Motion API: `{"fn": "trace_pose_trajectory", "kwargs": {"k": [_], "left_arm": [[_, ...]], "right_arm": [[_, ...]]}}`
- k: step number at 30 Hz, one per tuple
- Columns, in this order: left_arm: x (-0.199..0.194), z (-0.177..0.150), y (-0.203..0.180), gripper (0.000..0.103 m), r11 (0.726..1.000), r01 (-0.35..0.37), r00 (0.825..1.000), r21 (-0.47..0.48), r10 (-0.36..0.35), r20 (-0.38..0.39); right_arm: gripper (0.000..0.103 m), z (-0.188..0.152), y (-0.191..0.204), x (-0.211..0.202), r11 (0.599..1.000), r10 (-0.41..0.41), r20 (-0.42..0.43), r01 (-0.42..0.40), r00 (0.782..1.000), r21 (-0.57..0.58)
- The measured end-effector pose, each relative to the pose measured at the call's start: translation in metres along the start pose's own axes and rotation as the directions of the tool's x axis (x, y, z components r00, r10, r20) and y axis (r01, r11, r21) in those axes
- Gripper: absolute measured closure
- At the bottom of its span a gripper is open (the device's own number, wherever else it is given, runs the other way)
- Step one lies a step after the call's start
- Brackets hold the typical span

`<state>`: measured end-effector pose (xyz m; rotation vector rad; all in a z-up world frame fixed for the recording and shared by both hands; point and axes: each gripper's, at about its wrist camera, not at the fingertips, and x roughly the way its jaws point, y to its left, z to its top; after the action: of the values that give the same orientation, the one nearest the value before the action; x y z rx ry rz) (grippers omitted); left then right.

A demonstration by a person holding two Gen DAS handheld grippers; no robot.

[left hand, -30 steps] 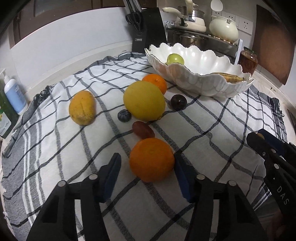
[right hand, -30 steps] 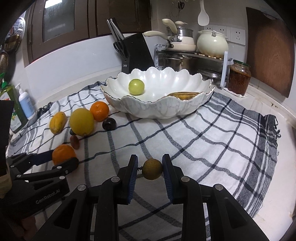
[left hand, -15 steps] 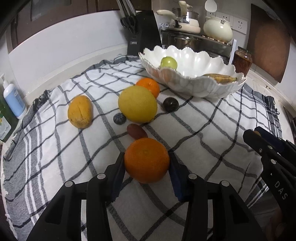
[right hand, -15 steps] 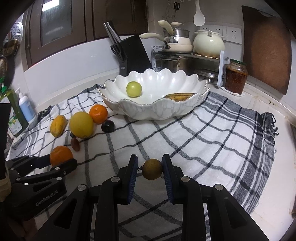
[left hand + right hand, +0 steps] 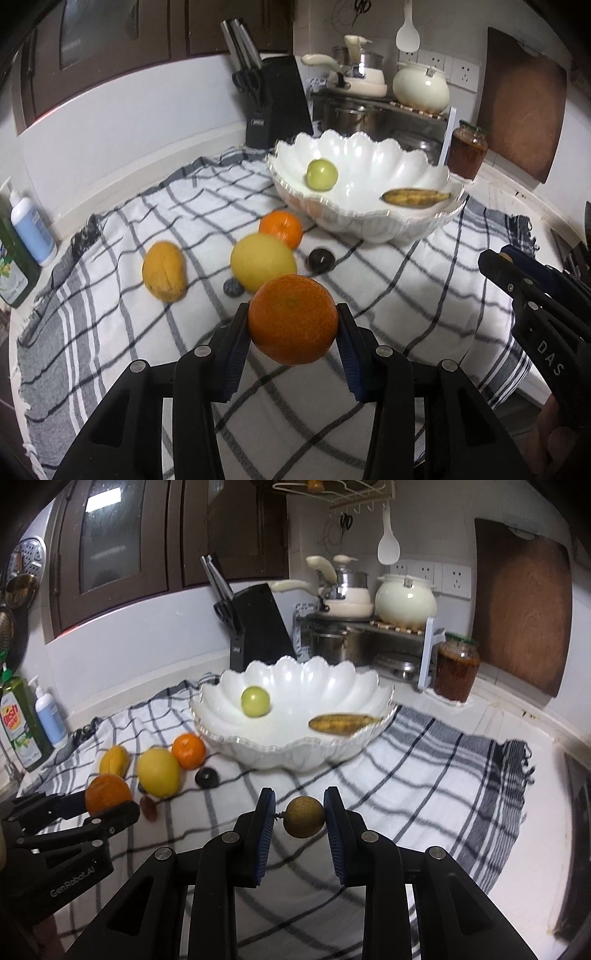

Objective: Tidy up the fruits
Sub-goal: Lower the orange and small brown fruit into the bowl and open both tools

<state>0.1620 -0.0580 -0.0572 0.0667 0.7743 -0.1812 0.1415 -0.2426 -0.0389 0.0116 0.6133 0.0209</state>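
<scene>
Large orange clamped between the blue pads of the left gripper, lifted clear of the checked cloth. Small brown round fruit pinched in the right gripper, likewise off the cloth. Beyond: white scalloped bowl holding a green fruit and a browned banana.

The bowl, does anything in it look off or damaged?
Yes. The banana lying in the white bowl is heavily browned and looks overripe. The green apple beside it looks fine, and nothing appears spilled.

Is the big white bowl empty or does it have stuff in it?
Not empty. The white bowl holds a green round fruit and a brownish banana; the rest of it is bare.
</scene>
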Motion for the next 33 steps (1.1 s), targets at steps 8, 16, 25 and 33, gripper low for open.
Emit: {"fn": "trace_pose_trajectory", "kwargs": {"k": [8,16,25,33], "left_arm": [[0.003,0.037,-0.006,0.059,0.999,0.028,0.999,0.019,-0.029,0.038],[0.017,0.077,-0.017,0.059,0.998,0.062,0.996,0.034,-0.064,0.061],[0.054,0.108,-0.022,0.059,0.995,0.096,0.995,0.036,-0.097,0.037],[0.087,0.113,-0.019,0.059,0.994,0.102,0.995,0.037,-0.102,-0.004]], "right_arm": [[0.074,0.03,-0.01,0.009,1.0,-0.009,0.032,0.009,0.999,-0.002],[0.074,0.065,-0.024,0.032,1.0,-0.015,0.044,0.014,0.999,0.025],[0.074,0.083,-0.032,0.071,0.999,-0.008,-0.015,0.008,1.0,0.045],[0.074,0.076,-0.026,0.103,1.0,0.008,-0.093,-0.007,0.996,0.015]]}}
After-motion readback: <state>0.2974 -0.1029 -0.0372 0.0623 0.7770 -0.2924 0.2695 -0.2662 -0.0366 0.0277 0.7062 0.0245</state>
